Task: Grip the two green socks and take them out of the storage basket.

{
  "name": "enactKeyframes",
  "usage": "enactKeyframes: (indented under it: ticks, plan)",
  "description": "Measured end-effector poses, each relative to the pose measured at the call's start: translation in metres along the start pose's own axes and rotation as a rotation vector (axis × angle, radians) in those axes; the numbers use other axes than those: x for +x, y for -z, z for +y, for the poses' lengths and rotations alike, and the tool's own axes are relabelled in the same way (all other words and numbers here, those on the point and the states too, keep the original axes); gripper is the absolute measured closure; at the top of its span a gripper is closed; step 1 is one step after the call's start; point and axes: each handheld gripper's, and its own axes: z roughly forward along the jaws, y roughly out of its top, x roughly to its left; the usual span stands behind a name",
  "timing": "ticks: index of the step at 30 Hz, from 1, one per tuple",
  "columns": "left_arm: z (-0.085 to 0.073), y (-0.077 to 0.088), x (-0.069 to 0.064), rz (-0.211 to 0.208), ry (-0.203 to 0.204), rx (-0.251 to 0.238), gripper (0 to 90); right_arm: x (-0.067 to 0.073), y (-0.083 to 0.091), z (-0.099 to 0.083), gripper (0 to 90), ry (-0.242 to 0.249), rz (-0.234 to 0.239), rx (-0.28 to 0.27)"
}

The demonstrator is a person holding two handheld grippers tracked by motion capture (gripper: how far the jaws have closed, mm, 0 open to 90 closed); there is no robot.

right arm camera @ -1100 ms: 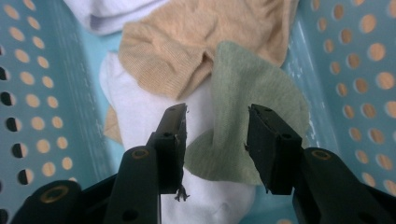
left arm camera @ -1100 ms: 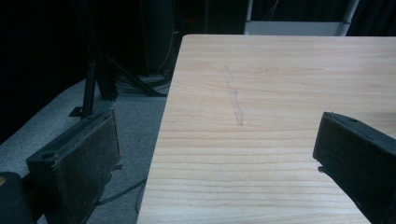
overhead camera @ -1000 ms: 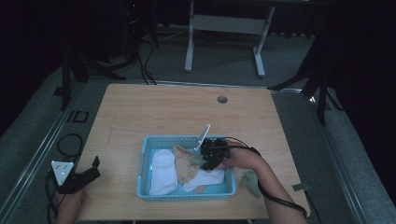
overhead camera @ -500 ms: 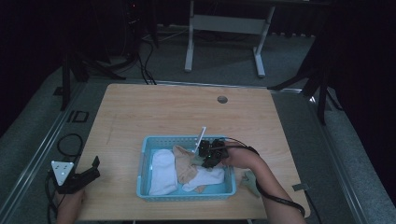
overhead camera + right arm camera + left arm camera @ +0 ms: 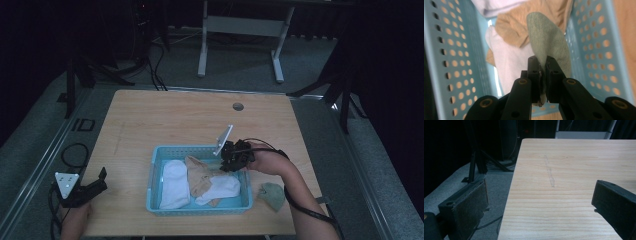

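Basket, light blue, perforated walls, set on wooden table toward the near edge. Contents: white sock at left, tan sock in the middle, second white sock at right, partly overlapping the tan one.

Right gripper, held over the basket's right far corner, jaws pressed together on a green sock. In the right gripper view, fabric pinched at one end between the jaws, remainder hanging free above the pile in the basket, not yet resting on it.

Second green sock, lying flat on the table just beside the basket's right wall, outside it, near the person's right forearm.

Left gripper, low at the table's near left corner, well apart from the basket. Jaws spread wide in the left gripper view, nothing between them, bare tabletop and table edge ahead.

Status, judged from the layout: apparent job of gathering socks into the basket. Three items in; one clamped and poised for release over the basket; one left on the table to collect. Probably past the halfway mark, two placements outstanding.
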Motion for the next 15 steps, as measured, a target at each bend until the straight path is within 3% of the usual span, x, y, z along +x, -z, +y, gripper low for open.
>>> enactKeyframes:
  ticks: [5,15]
  plan:
    - [0.0,0.0,0.0,0.0,-0.001,0.001,0.4,0.003,0.022,0.0,83.7,0.021,-0.015,-0.035]
    - [0.0,0.0,0.0,0.002,0.0,-0.001,0.3,0.004,0.059,-0.006,83.7,0.026,-0.062,-0.039]
